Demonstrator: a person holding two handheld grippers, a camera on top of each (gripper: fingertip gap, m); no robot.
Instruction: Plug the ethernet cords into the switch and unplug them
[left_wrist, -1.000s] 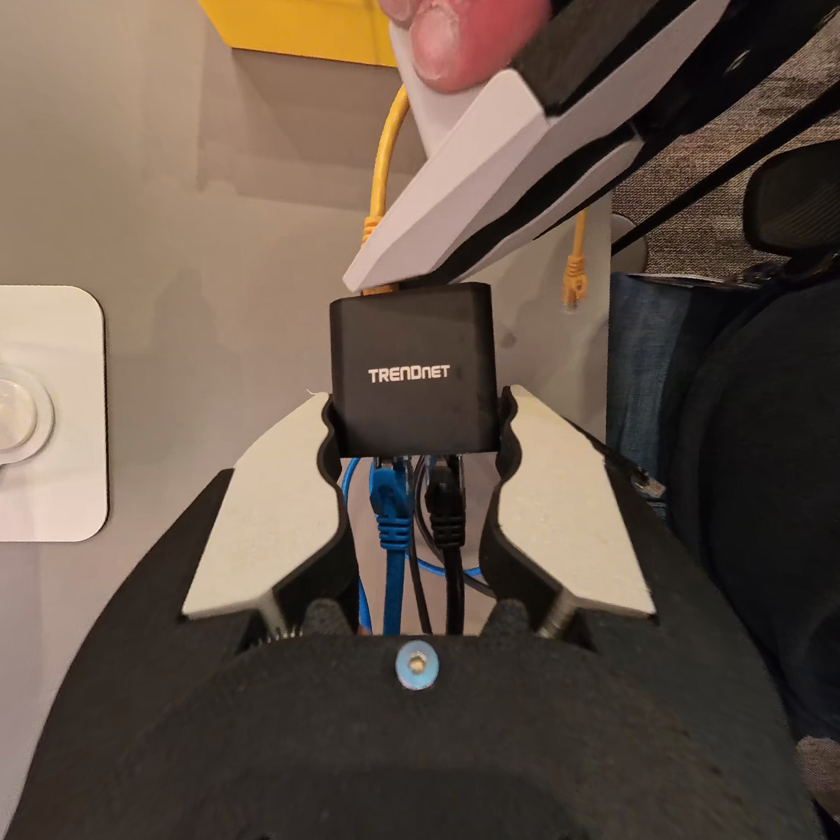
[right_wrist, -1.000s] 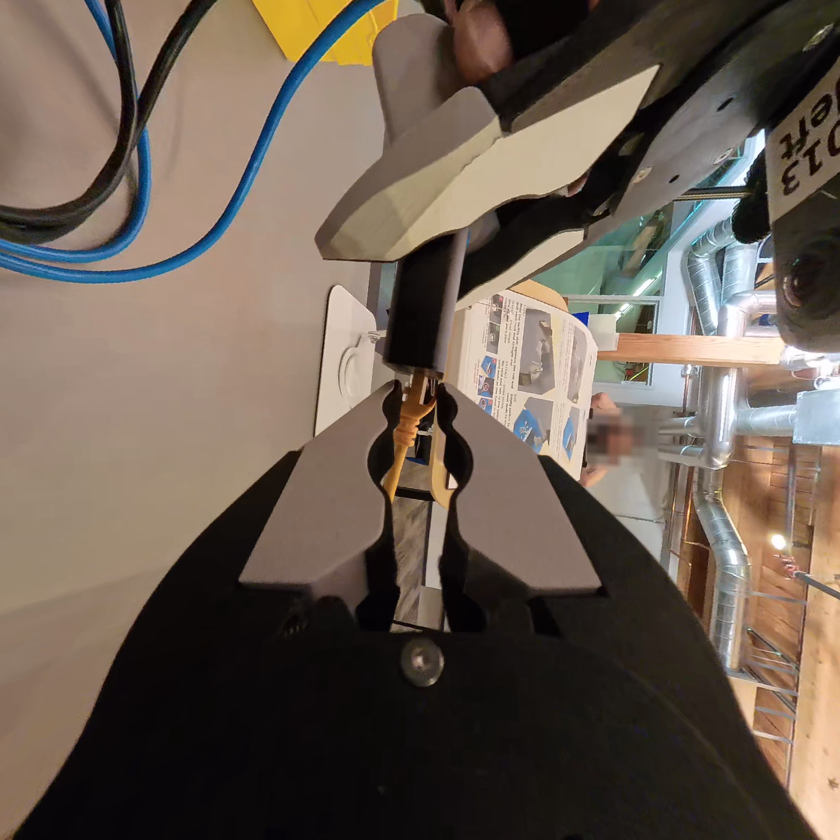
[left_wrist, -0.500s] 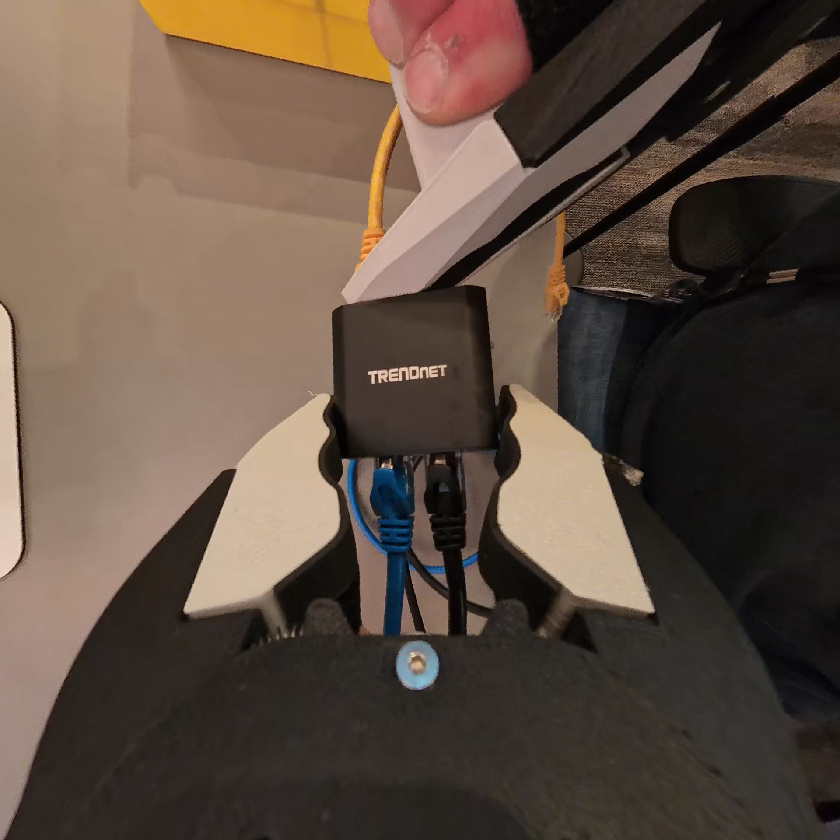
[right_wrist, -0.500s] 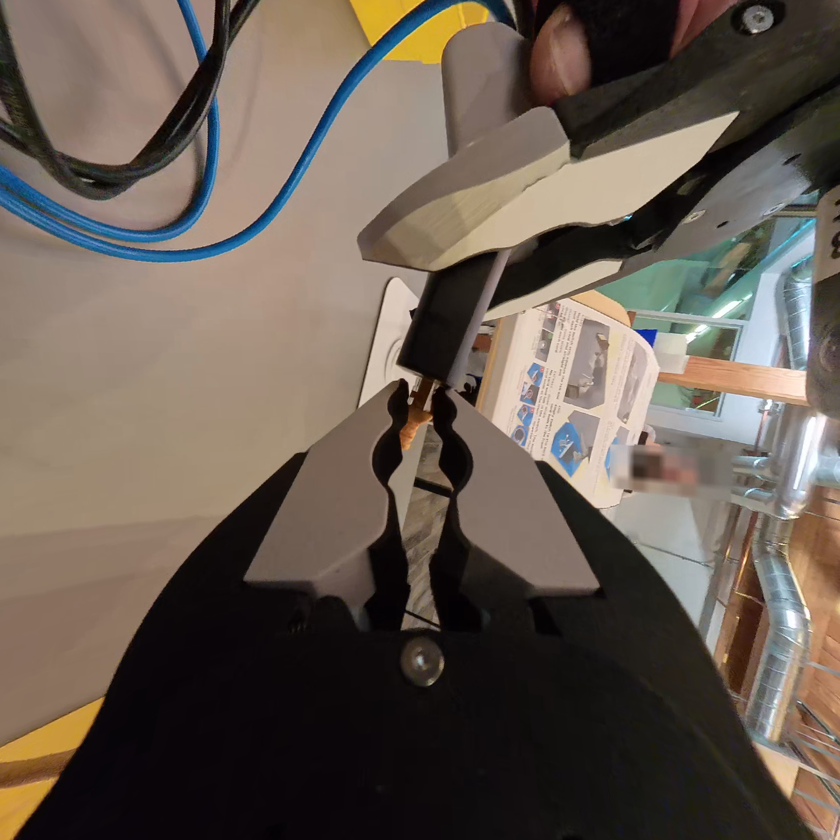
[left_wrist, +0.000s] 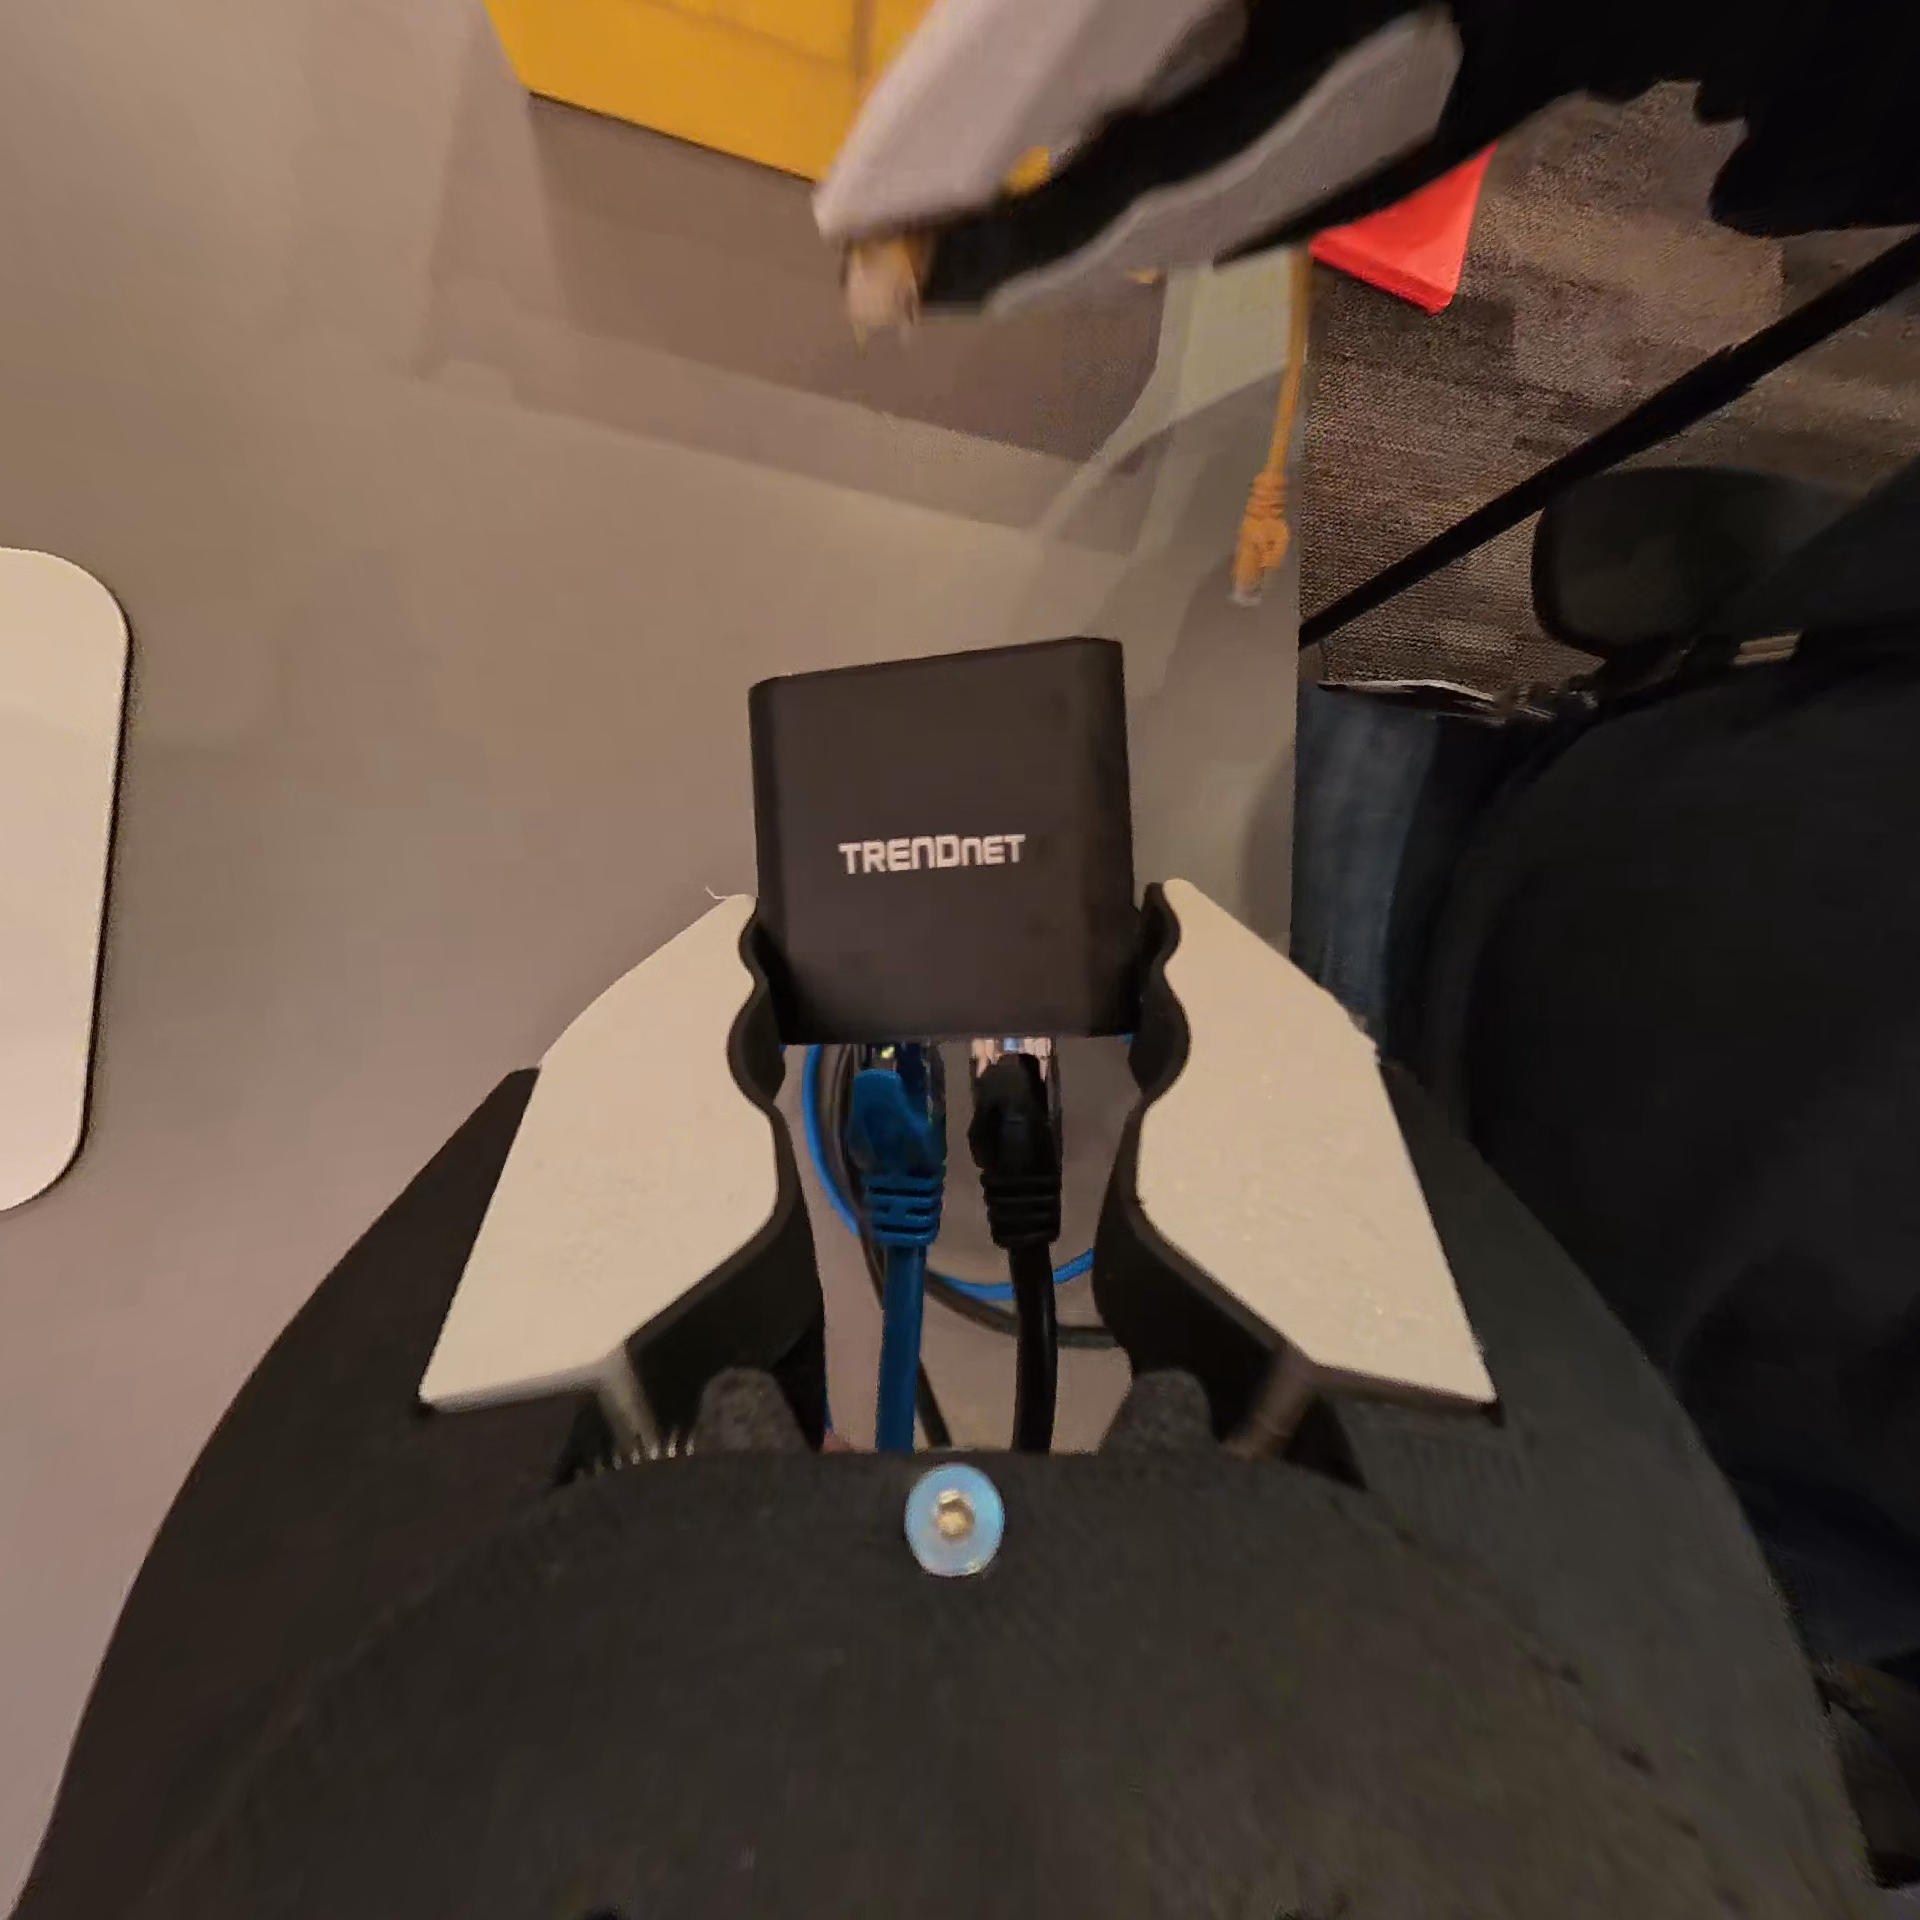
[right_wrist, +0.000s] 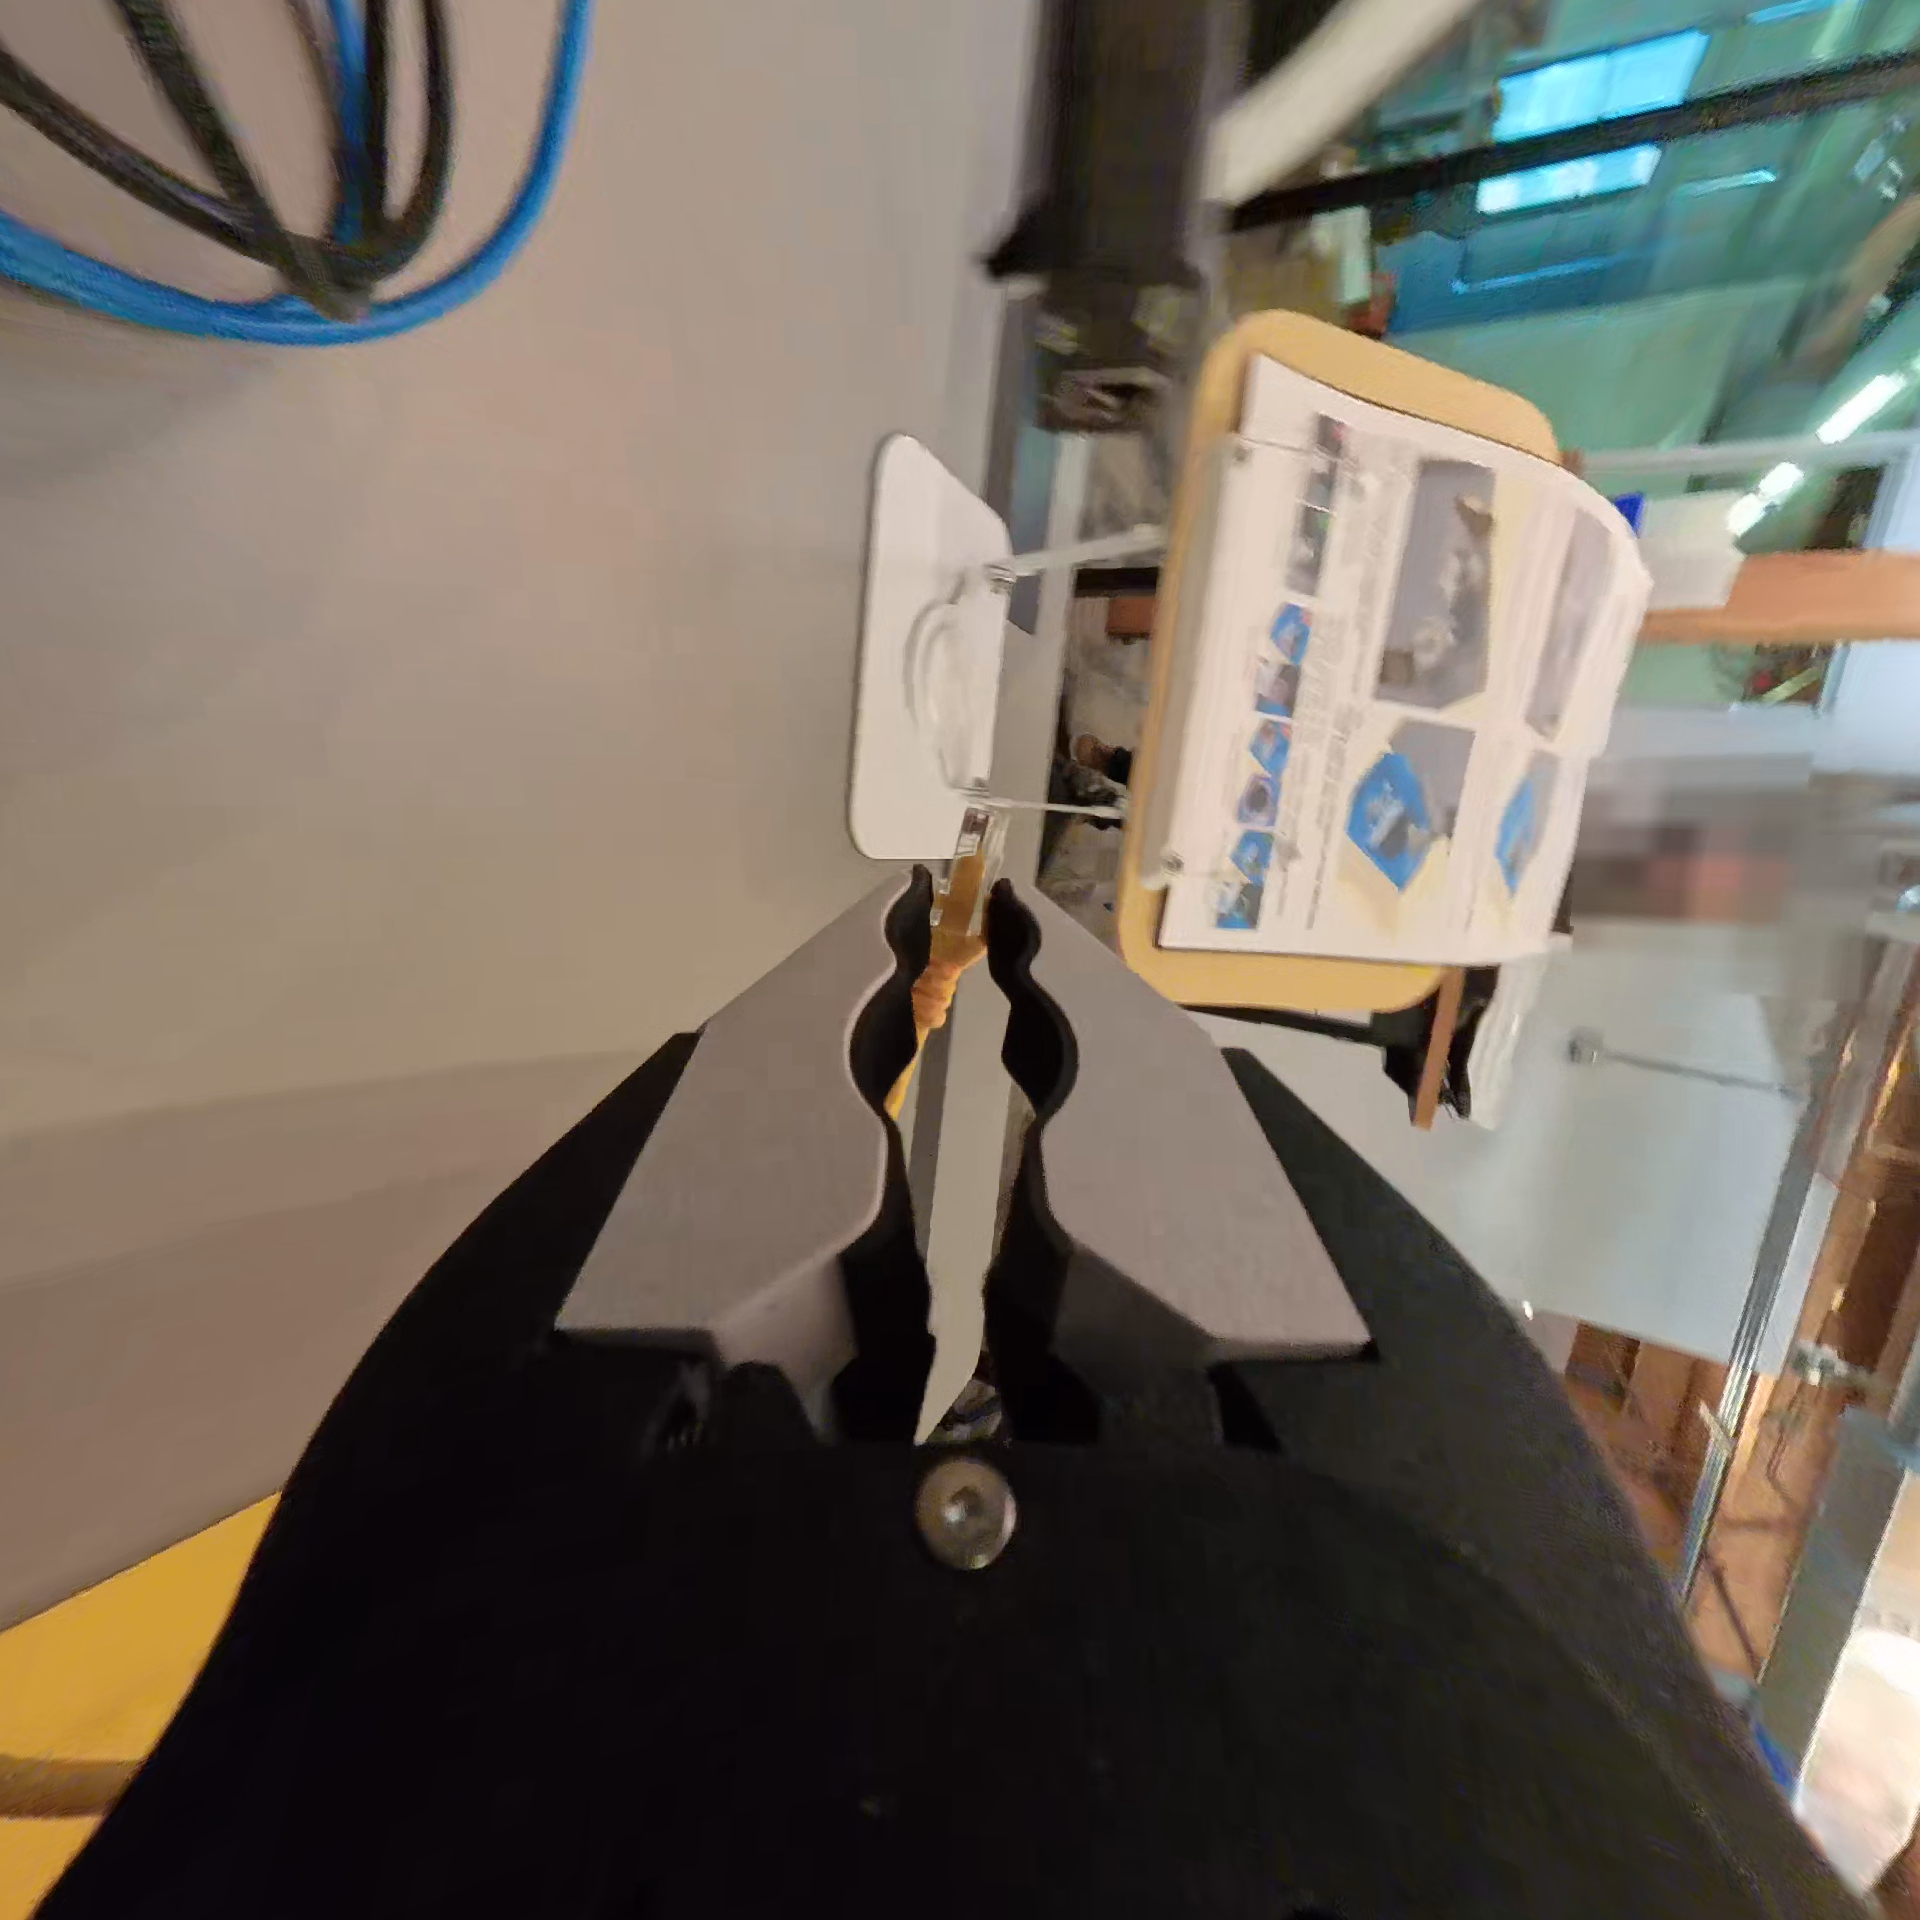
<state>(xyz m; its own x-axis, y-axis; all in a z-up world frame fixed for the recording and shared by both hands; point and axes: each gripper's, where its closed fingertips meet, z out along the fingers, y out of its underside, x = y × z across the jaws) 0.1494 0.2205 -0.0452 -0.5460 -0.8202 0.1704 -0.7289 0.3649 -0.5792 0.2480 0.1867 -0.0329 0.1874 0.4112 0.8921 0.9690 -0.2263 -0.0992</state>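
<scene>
My left gripper (left_wrist: 951, 930) is shut on a small black switch (left_wrist: 940, 831) and holds it above the grey table (left_wrist: 416, 623). A blue cord (left_wrist: 896, 1153) and a black cord (left_wrist: 1018, 1153) are plugged into the switch's near side. My right gripper (right_wrist: 956, 894) is shut on the plug of a yellow cord (right_wrist: 961, 899); the plug is free in the air, away from the switch. In the left wrist view the right gripper (left_wrist: 883, 270) shows blurred at the top, above and beyond the switch. The yellow cord's other plug (left_wrist: 1262, 530) hangs over the table edge.
A white pad with a clear disc (right_wrist: 930, 655) lies on the table. A yellow sheet (left_wrist: 675, 62) lies at the far side. Loose blue and black cord loops (right_wrist: 312, 208) lie on the table. A printed sheet on a stand (right_wrist: 1382, 665), a red thing (left_wrist: 1403, 239) and a black chair (left_wrist: 1662, 582) stand beyond the edge. About 11 centimeters separates my left fingertips from my right.
My right gripper has pulled the yellow plug out of the switch's far side and moved up and away with it. The left gripper still holds the switch.
</scene>
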